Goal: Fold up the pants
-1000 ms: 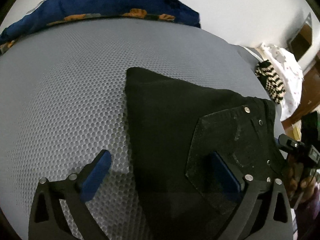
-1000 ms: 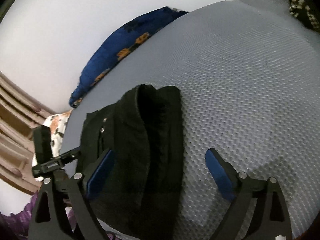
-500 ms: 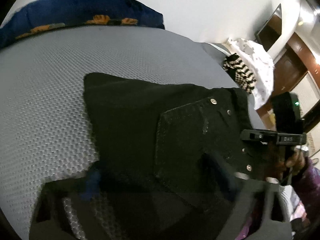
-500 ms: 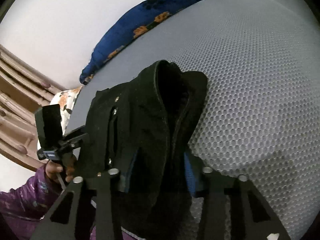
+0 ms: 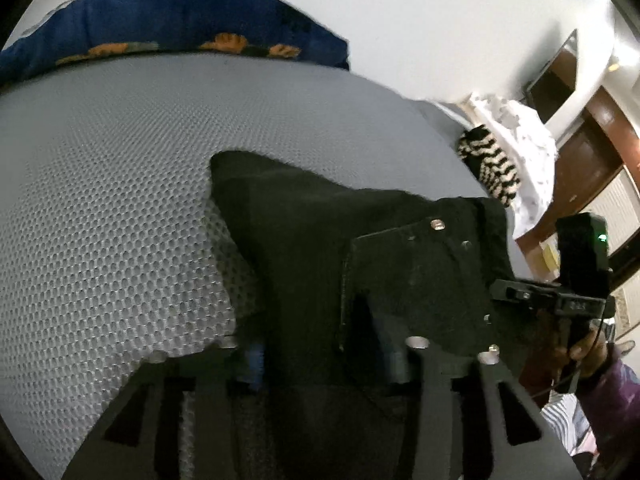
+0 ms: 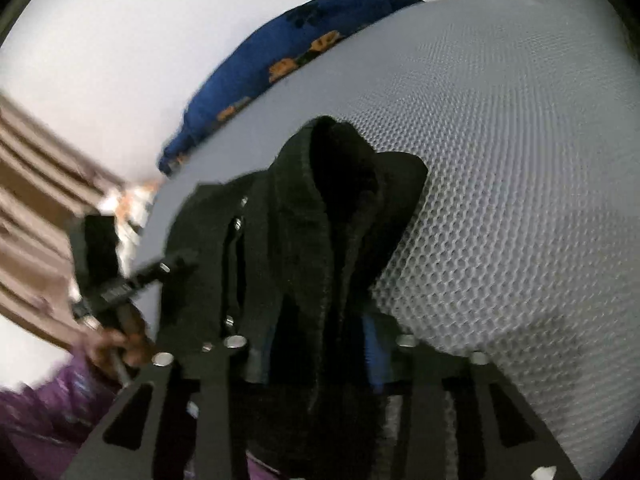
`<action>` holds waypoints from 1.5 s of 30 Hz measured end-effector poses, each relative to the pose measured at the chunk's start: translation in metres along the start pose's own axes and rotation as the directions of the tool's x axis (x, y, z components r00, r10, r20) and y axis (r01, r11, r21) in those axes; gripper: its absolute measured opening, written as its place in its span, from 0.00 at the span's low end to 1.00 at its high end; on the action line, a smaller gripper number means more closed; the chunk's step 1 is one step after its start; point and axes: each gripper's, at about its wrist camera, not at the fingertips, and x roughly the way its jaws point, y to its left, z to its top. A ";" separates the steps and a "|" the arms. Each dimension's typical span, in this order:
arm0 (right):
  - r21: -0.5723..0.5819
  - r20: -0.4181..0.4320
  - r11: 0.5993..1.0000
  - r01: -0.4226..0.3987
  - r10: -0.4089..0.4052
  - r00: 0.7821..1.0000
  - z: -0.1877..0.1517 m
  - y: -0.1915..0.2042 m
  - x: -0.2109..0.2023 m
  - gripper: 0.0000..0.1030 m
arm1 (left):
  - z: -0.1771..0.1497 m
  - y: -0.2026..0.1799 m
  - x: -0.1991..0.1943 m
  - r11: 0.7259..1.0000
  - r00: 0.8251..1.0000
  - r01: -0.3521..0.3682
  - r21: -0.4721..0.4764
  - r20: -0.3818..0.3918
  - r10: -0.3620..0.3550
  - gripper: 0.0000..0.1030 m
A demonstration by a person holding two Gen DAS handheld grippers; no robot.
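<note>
Black folded pants [image 5: 320, 240] lie on the grey mesh mattress [image 5: 100, 200], back pocket with rivets [image 5: 420, 272] up. My left gripper [image 5: 320, 352] is shut on the near edge of the pants, which rise off the mattress. In the right wrist view the pants [image 6: 320, 220] hang bunched from my right gripper [image 6: 316, 344], shut on their near end. The right gripper also shows in the left wrist view [image 5: 560, 296], beyond the waistband. The left gripper also shows in the right wrist view [image 6: 120, 280], left of the pants.
A blue pillow with orange print [image 5: 180, 28] lies along the far edge of the mattress, below a white wall. A black-and-white striped garment [image 5: 488, 168] and white cloth [image 5: 528, 148] sit at the right corner. Wooden furniture [image 5: 592, 152] stands beyond.
Both grippers went from open around the pants' edges to shut on them. The pants have lifted off the mattress at the near side and bunched up.
</note>
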 end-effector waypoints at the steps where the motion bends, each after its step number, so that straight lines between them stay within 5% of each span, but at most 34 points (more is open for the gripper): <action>1: -0.029 -0.012 0.999 0.029 -0.030 0.999 0.001 0.003 0.001 0.61 | 0.002 0.004 0.002 1.000 1.000 0.007 -0.017 -0.011 -0.007 0.59; 5: -0.021 -0.034 0.999 -0.029 0.028 0.999 0.005 -0.002 0.007 0.65 | 0.006 0.014 0.006 0.996 0.997 0.080 -0.029 -0.018 -0.081 0.63; 7: -0.008 -0.052 0.997 -0.074 0.073 0.996 0.004 0.001 0.015 0.41 | 0.006 0.006 0.009 0.997 0.997 0.077 0.021 -0.028 -0.076 0.64; 8: -0.011 -0.049 0.997 -0.081 0.081 0.996 0.004 0.005 0.020 0.38 | 0.005 0.000 0.010 0.997 0.998 0.064 0.053 -0.028 -0.062 0.61; 10: -0.011 -0.030 0.996 -0.092 0.092 0.995 0.001 0.008 0.021 0.30 | 0.003 -0.006 0.009 0.994 0.996 0.081 0.070 -0.028 -0.079 0.36; 12: 0.023 0.006 0.993 -0.119 0.119 0.993 -0.002 0.008 0.016 0.27 | 0.001 -0.014 0.001 0.993 0.999 0.039 0.110 0.014 -0.041 0.27; 28: -0.005 0.078 0.977 -0.213 0.212 0.974 0.017 0.081 0.027 0.24 | 0.007 0.010 -0.081 0.989 0.969 -0.146 0.003 0.204 0.143 0.22; 45: -0.054 0.045 0.959 -0.279 0.282 0.958 0.067 0.156 0.087 0.24 | 0.033 0.079 -0.142 0.963 0.920 -0.266 -0.048 0.286 0.268 0.22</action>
